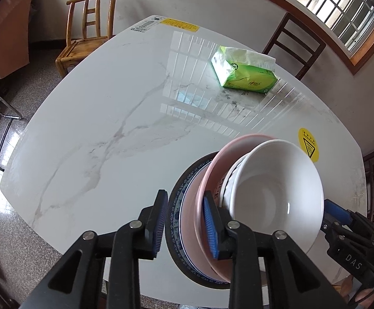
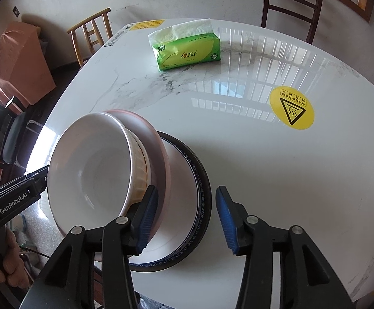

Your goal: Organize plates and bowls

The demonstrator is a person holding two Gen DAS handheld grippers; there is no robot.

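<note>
I take the blue-rimmed plate [image 2: 199,200] as my landmark: it lies flat on the white marble table [image 1: 96,108], near the table's front edge. On it sits a pink plate [image 1: 199,200], and inside that a ribbed bowl [image 2: 141,170] with a plain white bowl [image 1: 277,193] nested on top, so the whole stack rises from the blue-rimmed plate.

My left gripper [image 1: 185,225] straddles the left side of the stack. Its jaws are spread: one blue pad hangs outside the blue-rimmed plate's rim with a gap, the other sits over the pink plate close to the white bowl. From this angle I can't be sure whether that inner pad brushes the pink plate, but nothing is pinched.

My right gripper [image 2: 187,220] straddles the opposite side of the blue-rimmed plate. Its jaws are spread too, wider: the outer pad stands clear over bare table just beyond the dark rim, the inner one is against the pink plate's edge below the ribbed bowl. Nothing is clamped there either.

Beyond the blue-rimmed plate, well apart toward the far side, lies a green tissue pack [image 2: 187,51]. A round yellow warning sticker [image 2: 292,107] is on the tabletop, nearer the plate than the tissue pack.
</note>
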